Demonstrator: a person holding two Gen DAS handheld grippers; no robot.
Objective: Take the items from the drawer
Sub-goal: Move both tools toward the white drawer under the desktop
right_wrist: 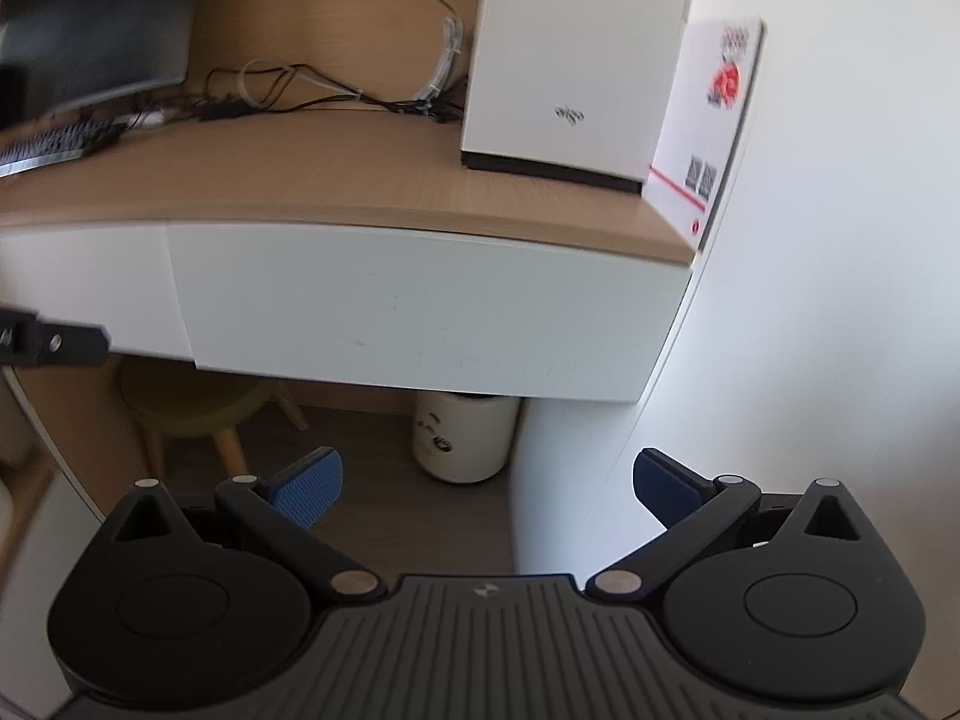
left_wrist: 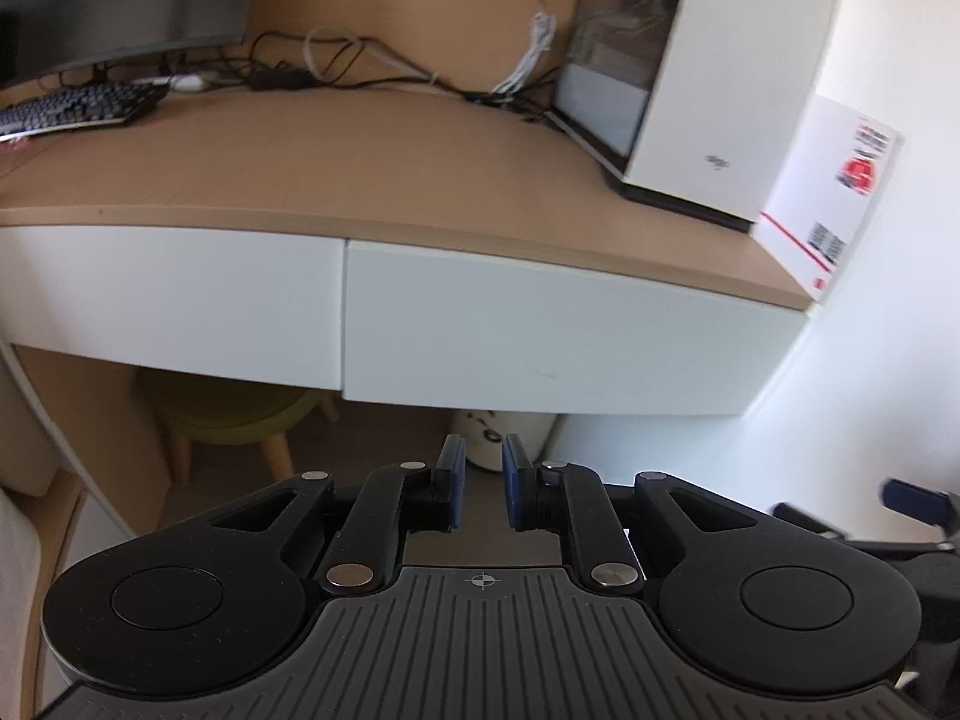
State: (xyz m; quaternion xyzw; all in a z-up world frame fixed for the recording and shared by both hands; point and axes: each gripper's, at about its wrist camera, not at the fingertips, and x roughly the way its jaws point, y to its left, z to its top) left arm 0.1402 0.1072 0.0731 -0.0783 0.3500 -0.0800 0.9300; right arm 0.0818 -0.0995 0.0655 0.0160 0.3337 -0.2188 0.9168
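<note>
We hold the left gripper (left_wrist: 480, 483) tilted downward in front of the counter (left_wrist: 360, 168), its two blue-padded fingers (left_wrist: 451, 480) drawn close together with only a narrow gap and nothing between them. Ahead of and above those fingers run two white drawer fronts under the counter's wooden edge: the left drawer (left_wrist: 168, 300) and, beside it across a thin seam, the right drawer (left_wrist: 540, 330), both shut flush. The fingers stand well apart from either front, lined up roughly below the seam's right side, with a green stool (left_wrist: 234, 414) and a white bin (left_wrist: 504, 438) on the floor beneath. On the counter we see a keyboard (left_wrist: 78, 105) and a dark monitor (left_wrist: 120, 0) at the far left, a tangle of cables (left_wrist: 336, 66) in the middle, and a white box (left_wrist: 732, 78) at the right end by the wall. Further right, we hold the right gripper (right_wrist: 486, 489) at a similar downward tilt, its fingers (right_wrist: 309, 489) spread wide and empty. From this view the right drawer (right_wrist: 420, 306) fills the middle, closed, above and clear of the spread fingers, and the bin (right_wrist: 465, 441) sits between them further off. A black part of the left gripper (right_wrist: 54, 345) pokes in at the left edge, level with the drawer's lower edge.
</note>
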